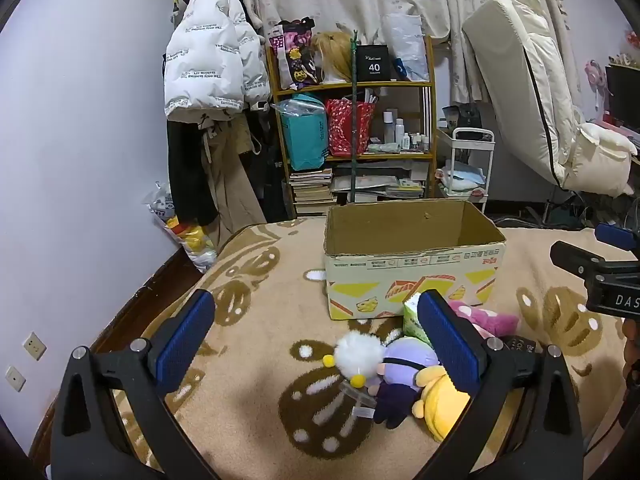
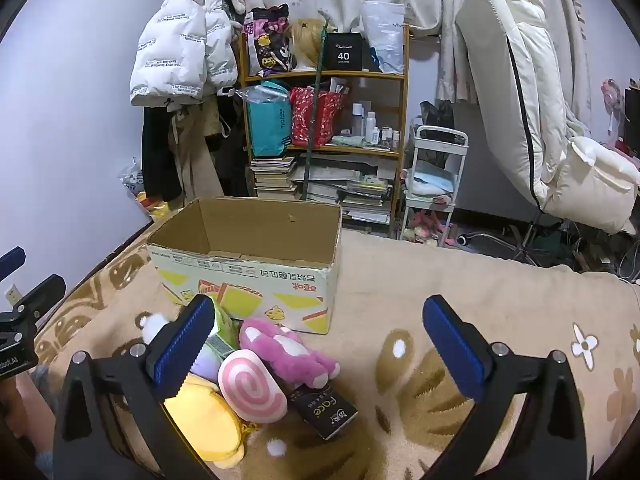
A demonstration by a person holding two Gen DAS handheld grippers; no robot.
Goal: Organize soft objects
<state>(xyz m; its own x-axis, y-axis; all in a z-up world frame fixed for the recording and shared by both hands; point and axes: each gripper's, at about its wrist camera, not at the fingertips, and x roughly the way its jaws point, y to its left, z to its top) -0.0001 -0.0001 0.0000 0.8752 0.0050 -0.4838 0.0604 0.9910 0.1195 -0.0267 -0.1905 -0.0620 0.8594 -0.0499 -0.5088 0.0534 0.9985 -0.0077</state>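
The left gripper [image 1: 316, 340] and the right gripper [image 2: 320, 344] both hover above the patterned blanket [image 2: 460, 280] with jaws spread wide and nothing between them. The soft objects lie in a loose heap just in front of the cardboard box [image 2: 244, 276]: a yellow plush [image 2: 208, 424], a pink swirl cushion [image 2: 252, 388], a pink plush [image 2: 284, 352], a purple doll [image 1: 404, 364] with a white pom-pom [image 1: 358, 354], plus a green tissue pack [image 1: 414, 318] and a black packet [image 2: 324, 412]. Behind the box stand a cluttered shelf [image 1: 356, 120] and a hanging white jacket [image 1: 212, 48].
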